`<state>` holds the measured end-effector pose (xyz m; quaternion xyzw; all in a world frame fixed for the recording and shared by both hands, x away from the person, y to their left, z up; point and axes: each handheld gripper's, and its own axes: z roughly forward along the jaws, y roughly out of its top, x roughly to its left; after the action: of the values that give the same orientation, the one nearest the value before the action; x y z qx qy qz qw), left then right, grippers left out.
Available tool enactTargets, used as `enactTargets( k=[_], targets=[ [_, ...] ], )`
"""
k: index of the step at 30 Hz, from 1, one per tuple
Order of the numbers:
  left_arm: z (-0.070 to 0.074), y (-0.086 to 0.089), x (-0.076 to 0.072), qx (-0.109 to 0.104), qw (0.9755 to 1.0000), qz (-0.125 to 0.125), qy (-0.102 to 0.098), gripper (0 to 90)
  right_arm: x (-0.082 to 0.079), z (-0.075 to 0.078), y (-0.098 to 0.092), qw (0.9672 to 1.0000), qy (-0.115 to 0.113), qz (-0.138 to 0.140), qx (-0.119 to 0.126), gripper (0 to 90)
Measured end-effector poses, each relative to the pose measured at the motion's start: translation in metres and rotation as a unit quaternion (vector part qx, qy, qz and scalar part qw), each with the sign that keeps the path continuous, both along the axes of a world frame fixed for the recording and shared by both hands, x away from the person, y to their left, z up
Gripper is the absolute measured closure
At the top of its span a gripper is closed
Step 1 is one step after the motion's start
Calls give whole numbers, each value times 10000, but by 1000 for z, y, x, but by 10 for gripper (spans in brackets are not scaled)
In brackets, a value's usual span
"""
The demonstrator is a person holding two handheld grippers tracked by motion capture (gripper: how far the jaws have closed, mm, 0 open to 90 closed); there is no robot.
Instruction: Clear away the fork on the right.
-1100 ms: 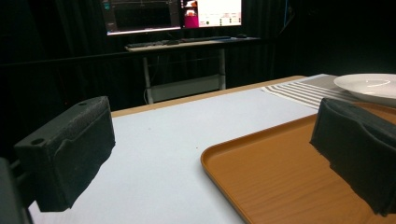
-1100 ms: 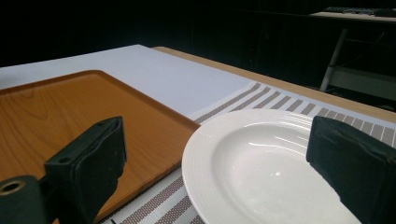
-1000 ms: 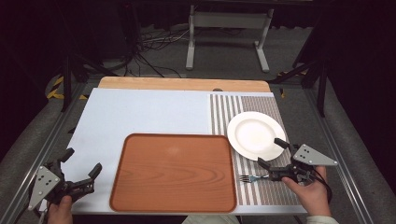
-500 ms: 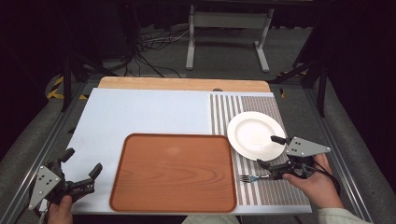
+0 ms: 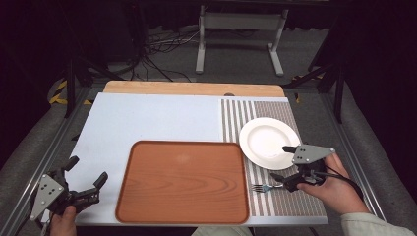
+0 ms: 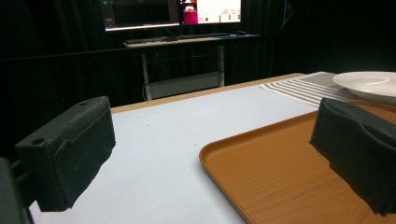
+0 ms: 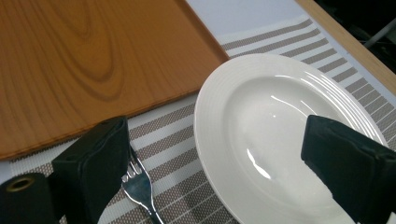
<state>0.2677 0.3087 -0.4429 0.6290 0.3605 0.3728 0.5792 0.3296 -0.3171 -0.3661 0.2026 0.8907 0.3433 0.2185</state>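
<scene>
Scene: my right gripper [image 5: 282,163] hovers at lower right of the high view, jaws apart over the white plate's [image 5: 268,141] near rim.
Fork: the fork [image 5: 263,187] lies on the striped placemat [image 5: 236,115], just beside my lower jaw, ungripped.
Left: my left gripper [image 5: 87,170] waits open, lower left.
Progress: wooden tray [image 5: 183,182] bare; by my reading, nothing loaded yet.

A tray [image 5: 183,181] lies at the near middle of the table [image 5: 147,118]. To its right a striped mat [image 5: 241,115] runs from far to near. On the mat sit a plate [image 5: 268,140], toward the far end, and a fork [image 5: 261,187] nearer, just right of the tray's near right corner.
</scene>
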Motion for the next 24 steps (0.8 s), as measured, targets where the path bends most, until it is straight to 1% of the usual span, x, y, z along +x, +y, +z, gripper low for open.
enactTargets(
  k=[4, 8, 11, 12, 13, 18, 22, 24],
  targets=[
    [0, 0, 0, 1, 10000, -4, -8, 7, 1, 1, 2, 9997, 123, 89, -207, 93],
    [0, 0, 0, 4, 10000, -14, 7, 7, 2, 2, 4, 9985, 261, 163, -453, 95],
    [0, 0, 0, 5, 10000, -30, 4, 8, 3, 2, 7, 9965, 404, 282, -674, 99],
    [0, 0, 0, 9, 10000, -28, 7, 8, 4, 3, 7, 9959, 438, 281, -741, 99],
    [0, 0, 0, 8, 10000, -30, 2, 8, 5, 2, 8, 9951, 478, 344, -794, 99],
    [0, 0, 0, 11, 10000, -32, 10, 9, 6, 0, 11, 9920, 624, 410, -1019, 99],
    [0, 0, 0, 8, 10000, -37, 4, 9, 8, -2, 14, 9879, 769, 493, -1255, 100],
    [0, 0, 0, 9, 10000, -38, 3, 9, 9, -3, 15, 9864, 806, 521, -1332, 100]
  ],
)
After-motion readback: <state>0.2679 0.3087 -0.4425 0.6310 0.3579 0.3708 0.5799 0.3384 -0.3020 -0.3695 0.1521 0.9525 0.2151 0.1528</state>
